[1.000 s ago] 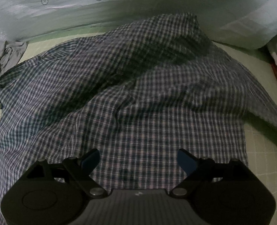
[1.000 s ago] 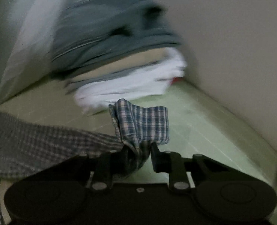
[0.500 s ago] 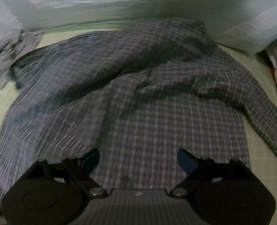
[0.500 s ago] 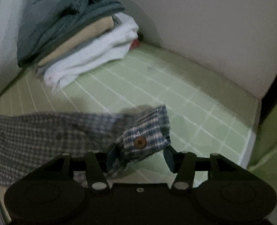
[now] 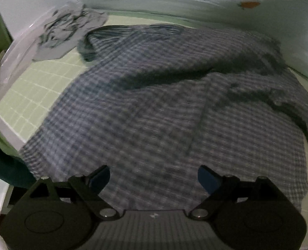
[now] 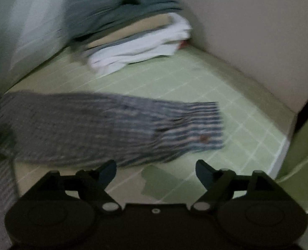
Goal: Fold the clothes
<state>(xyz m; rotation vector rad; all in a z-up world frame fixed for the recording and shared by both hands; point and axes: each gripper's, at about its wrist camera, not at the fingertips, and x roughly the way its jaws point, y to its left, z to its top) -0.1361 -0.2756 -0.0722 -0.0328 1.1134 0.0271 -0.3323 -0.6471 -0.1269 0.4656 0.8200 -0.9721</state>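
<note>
A blue-and-white checked shirt (image 5: 164,108) lies spread over the green gridded mat (image 5: 35,87), wrinkled across its middle. My left gripper (image 5: 154,177) hovers open over the shirt's near hem, nothing between its fingers. In the right wrist view the shirt's sleeve (image 6: 104,125) lies stretched flat on the mat (image 6: 227,95), its buttoned cuff (image 6: 197,131) pointing right. Just in front of the sleeve, my right gripper (image 6: 156,170) stands open and empty above bare mat.
A stack of folded clothes (image 6: 133,33) sits at the back by a beige wall (image 6: 248,31). A crumpled grey garment (image 5: 66,31) lies at the mat's far left corner. A pale printed sheet (image 5: 195,2) rises behind the shirt. The mat's edge (image 6: 283,145) is to the right.
My right gripper opened and let go of the cuff, and the sleeve now lies flat on the mat. The left gripper's view swung leftward over the shirt, still open.
</note>
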